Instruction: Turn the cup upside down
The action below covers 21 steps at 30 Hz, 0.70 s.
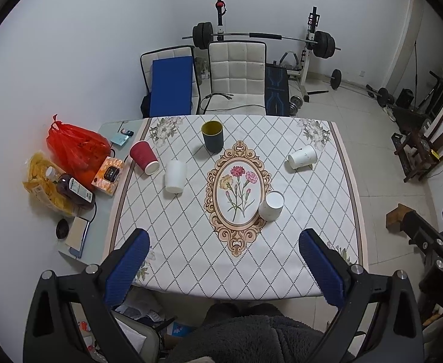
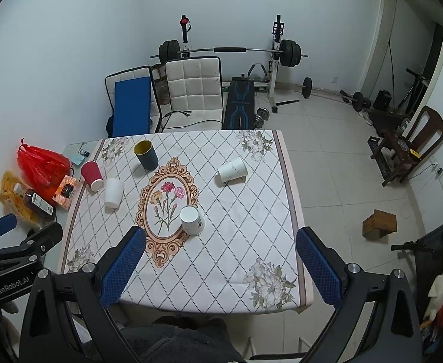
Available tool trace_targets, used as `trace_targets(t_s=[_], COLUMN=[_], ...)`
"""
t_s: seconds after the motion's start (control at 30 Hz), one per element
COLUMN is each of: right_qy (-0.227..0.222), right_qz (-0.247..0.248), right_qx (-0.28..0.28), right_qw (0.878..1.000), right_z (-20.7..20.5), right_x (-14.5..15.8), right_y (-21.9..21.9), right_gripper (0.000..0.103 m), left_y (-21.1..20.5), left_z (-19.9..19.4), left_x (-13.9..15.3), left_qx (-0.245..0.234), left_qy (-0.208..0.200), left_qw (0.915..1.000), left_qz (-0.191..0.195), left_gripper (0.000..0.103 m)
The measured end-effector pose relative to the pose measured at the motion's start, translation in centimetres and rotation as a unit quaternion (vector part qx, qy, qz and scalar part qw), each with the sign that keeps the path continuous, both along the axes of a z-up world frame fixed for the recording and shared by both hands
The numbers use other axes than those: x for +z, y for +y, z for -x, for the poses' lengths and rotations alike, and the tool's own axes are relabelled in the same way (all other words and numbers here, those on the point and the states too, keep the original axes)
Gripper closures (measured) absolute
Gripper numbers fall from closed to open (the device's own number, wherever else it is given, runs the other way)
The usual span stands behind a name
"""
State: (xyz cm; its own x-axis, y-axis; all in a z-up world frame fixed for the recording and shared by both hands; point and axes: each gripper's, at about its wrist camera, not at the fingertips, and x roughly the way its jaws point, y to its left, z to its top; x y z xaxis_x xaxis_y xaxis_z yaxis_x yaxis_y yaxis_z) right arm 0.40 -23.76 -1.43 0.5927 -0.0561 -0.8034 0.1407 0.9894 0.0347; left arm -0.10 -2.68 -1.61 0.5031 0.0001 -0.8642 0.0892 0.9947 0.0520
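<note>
1. Red ribbed cup (image 1: 144, 157) lies tipped near the tablecloth's (image 1: 312, 199) left edge, a white cup (image 1: 175, 176) upside down just beside it.
2. Dark cup (image 1: 212, 136) with a yellow inside stands upright — mouth up — toward the far edge.
3. White paper cup (image 1: 271, 206) sits inverted by the flower medallion; another (image 1: 302, 156) lies on its side, right.
4. Left gripper (image 1: 224, 269) and right gripper (image 2: 220, 267) hover at the near edge, fingers spread, holding nothing.

My views are evenly lit, cool and slightly dim, with soft shadows under the cups (image 1: 212, 140). Focus stays sharp; fisheye bends the edges, corners vignetted black.
</note>
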Motion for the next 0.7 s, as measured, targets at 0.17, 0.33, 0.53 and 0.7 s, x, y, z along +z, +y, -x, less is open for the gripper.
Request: trace_targets(t_s=[0.17, 0.33, 0.53, 0.7], right_qy=[0.001, 0.0, 0.001, 0.0], right_qz=[0.0, 0.001, 0.0, 0.001], right_qx=[0.001, -0.001, -0.003, -0.004], right_qw=[1.0, 1.0, 1.0, 1.0], right_z=[0.05, 0.2, 0.46, 0.49], right_x=[-0.02, 0.04, 0.17, 0.17], right_y=[0.14, 0.2, 0.07, -0.07], right_gripper=[0.002, 0.002, 0.002, 0.002], left_y=[0.0, -0.05, -0.07, -0.12], left_z=[0.02, -0.02, 0.05, 0.04], left_x=[0.07, 0.29, 0.35, 0.35], left_qx=[-0.001, 0.002, 0.001, 0.004], left_qy=[0.0, -0.005, -0.006, -0.006], left_qw=[1.0, 1.0, 1.0, 1.0], left_qz=[0.001, 0.0, 0.0, 0.0], left_gripper=[0.002, 0.002, 0.002, 0.002])
